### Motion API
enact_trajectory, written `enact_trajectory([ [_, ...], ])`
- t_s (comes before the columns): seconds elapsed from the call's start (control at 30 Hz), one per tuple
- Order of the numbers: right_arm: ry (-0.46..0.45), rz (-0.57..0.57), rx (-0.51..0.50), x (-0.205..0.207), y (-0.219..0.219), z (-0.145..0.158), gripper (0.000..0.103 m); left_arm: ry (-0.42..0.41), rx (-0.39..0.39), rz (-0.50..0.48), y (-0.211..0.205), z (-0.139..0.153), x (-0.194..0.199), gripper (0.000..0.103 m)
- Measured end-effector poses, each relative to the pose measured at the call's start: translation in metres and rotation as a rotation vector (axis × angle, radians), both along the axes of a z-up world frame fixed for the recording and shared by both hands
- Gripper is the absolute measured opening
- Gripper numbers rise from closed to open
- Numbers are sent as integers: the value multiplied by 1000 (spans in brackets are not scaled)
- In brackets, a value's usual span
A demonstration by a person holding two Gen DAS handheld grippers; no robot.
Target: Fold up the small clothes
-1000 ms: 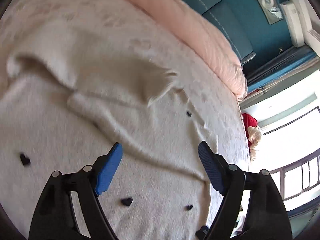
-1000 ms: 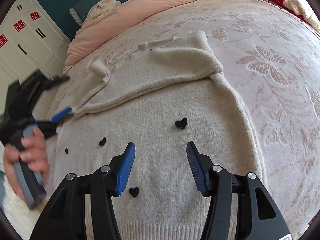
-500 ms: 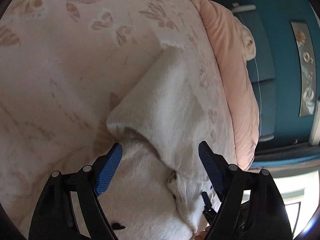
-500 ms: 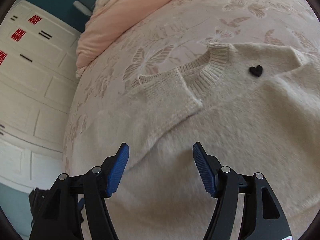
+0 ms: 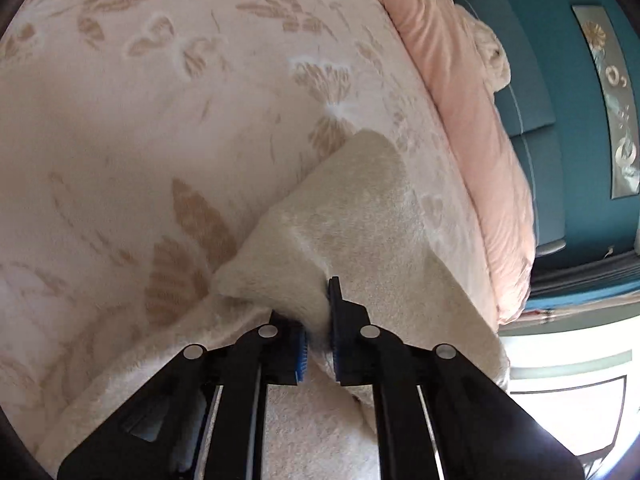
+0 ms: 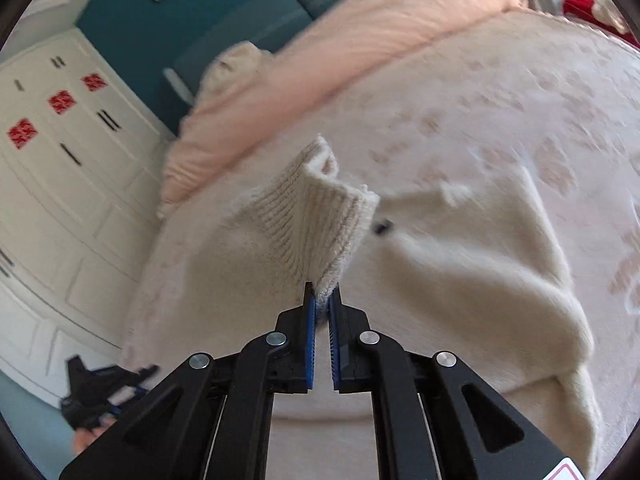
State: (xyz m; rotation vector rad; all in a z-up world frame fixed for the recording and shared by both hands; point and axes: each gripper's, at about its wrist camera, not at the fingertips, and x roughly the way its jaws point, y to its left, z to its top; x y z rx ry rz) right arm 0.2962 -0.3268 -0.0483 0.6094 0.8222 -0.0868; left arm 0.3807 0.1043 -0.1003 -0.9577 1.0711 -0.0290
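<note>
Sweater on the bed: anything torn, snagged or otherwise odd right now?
Nothing stands out. The sweater shows no tear. The right tongs pinch its ribbed edge, the left tongs pinch a folded part, and both pinches are bunched up. The right view is blurred, so small snags can't be ruled out.

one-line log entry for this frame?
left gripper: shut on sweater fold | right gripper: shut on ribbed cuff | sweater on bed
</note>
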Motion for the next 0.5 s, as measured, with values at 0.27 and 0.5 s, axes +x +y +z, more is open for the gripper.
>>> enact_trajectory([
  [0.27, -63, 2, 43, -18, -24, 3, 6, 5, 125, -26, -21, 0, -15, 8],
  [0.5, 40, 8, 43, -31, -22, -29, 7, 8, 182, -34, -23, -8, -19, 10],
])
